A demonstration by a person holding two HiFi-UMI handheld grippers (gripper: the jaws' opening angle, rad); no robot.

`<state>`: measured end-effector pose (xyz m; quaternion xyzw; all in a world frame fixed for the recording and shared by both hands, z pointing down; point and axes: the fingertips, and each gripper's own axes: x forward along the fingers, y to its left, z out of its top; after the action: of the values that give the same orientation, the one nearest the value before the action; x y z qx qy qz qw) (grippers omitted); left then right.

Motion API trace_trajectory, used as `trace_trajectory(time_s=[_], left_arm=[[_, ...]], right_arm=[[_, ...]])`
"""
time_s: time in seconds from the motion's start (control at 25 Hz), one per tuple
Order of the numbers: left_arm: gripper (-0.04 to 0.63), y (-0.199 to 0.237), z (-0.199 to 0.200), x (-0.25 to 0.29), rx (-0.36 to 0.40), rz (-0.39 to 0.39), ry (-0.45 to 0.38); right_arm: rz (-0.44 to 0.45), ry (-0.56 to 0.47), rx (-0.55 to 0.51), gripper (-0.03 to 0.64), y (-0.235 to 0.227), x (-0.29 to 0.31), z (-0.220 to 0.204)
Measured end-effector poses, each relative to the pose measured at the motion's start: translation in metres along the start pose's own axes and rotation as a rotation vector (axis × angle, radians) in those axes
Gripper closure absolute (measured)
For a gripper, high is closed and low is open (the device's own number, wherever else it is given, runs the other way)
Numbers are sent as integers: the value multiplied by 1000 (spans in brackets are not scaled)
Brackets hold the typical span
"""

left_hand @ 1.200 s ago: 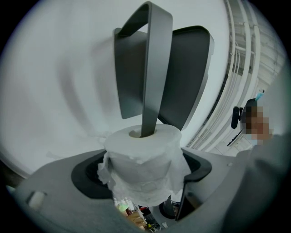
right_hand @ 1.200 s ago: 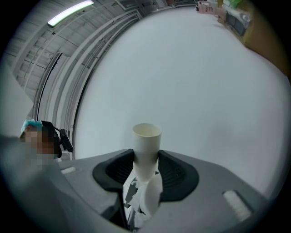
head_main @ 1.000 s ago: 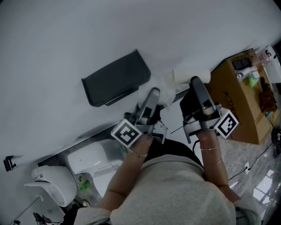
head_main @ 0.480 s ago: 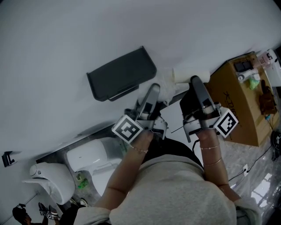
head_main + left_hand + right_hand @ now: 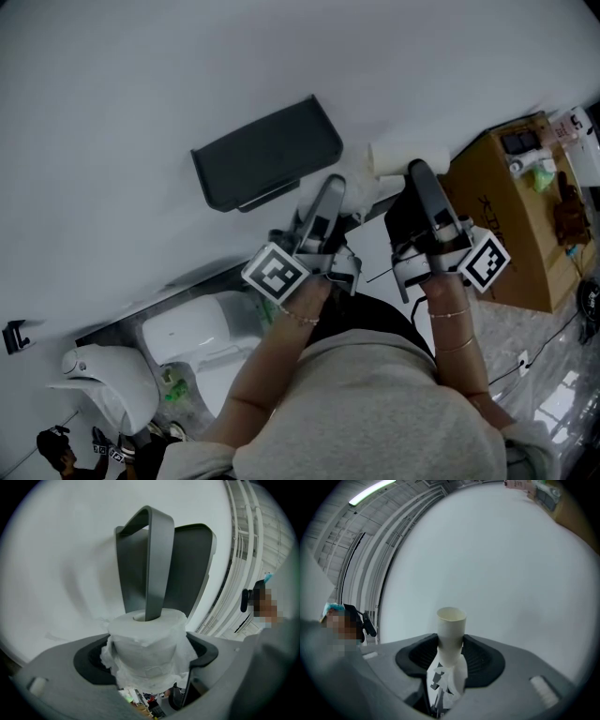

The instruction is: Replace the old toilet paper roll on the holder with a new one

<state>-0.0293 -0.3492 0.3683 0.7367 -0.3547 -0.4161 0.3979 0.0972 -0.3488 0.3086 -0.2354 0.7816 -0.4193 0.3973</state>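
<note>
A dark grey holder (image 5: pixel 267 161) hangs on the white wall. My left gripper (image 5: pixel 337 195) is shut on a new white toilet roll (image 5: pixel 147 651), soft and a little squashed between the pads. The holder's bent arm (image 5: pixel 153 564) reaches into the roll's core from above in the left gripper view. Just to the right, my right gripper (image 5: pixel 418 174) is shut on the old empty cardboard tube (image 5: pixel 451 637), whose open end sticks out past the pads toward the bare wall. A strip of torn paper clings to the tube's lower part. In the head view the tube (image 5: pixel 398 156) shows pale above the right jaws.
A brown cardboard box (image 5: pixel 511 216) with small items on top stands at the right. A white toilet (image 5: pixel 108 389) and its tank (image 5: pixel 192 337) sit at the lower left. The white wall (image 5: pixel 141 84) fills the upper part.
In the head view the holder has drifted up and to the right, closer to the left gripper, and less of the white roll shows. Both grippers keep their grips and hardly move.
</note>
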Motion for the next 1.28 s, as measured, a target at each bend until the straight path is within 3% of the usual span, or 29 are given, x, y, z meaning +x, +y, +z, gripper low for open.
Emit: trace_trajectory(time_s=[0.72,1.28], left_arm=[[156,-2,3,0,-40,-12,-76],[156,-1,18,-8,-17,0,-170]], right_arm=[[19,-9,-6,445,5,2,2],[17,8,3,445,1,5,2]])
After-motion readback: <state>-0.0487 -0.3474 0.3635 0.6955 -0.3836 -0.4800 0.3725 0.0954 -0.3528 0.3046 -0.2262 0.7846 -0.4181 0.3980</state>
